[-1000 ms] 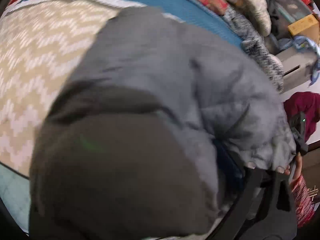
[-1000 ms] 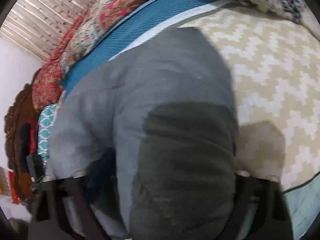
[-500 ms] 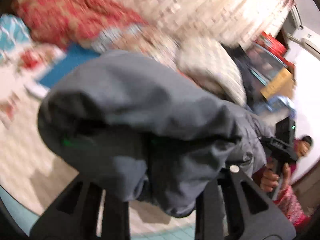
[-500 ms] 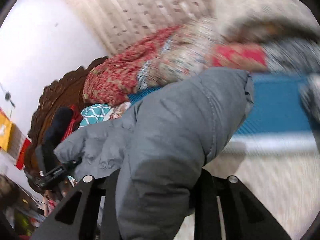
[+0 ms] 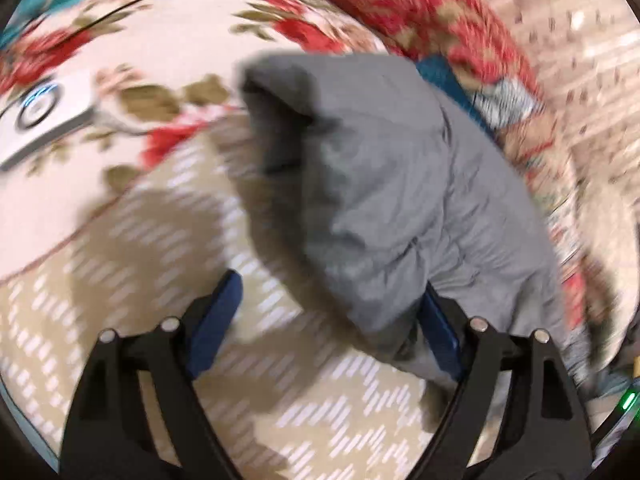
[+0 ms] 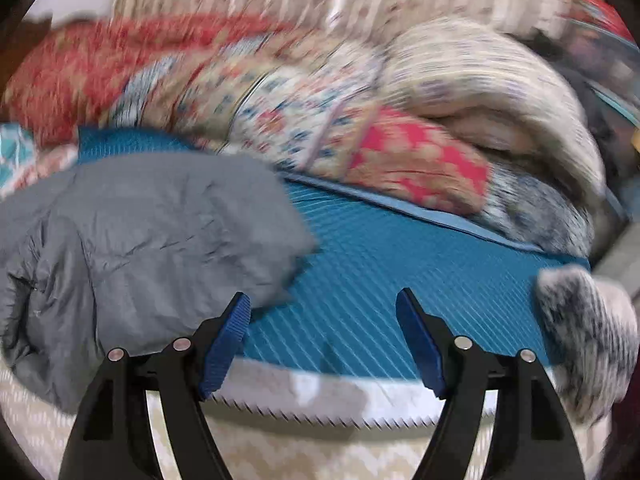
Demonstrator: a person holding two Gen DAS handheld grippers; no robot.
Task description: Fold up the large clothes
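Note:
A grey puffy jacket lies bunched on the bed. In the left wrist view it fills the centre and right, and its lower edge hangs over my right blue pad. My left gripper is open, with nothing pinched between the pads. In the right wrist view the jacket lies at the left, beside the left pad. My right gripper is open and empty over the blue mat.
A beige zigzag bedspread covers the bed. A floral pillow with a white device lies at the far left. Folded quilts and blankets pile up behind the mat. A grey fuzzy fabric lies at the right.
Both grippers were shut on the grey jacket and lifted it. Now both are open and the jacket lies dropped on the bed.

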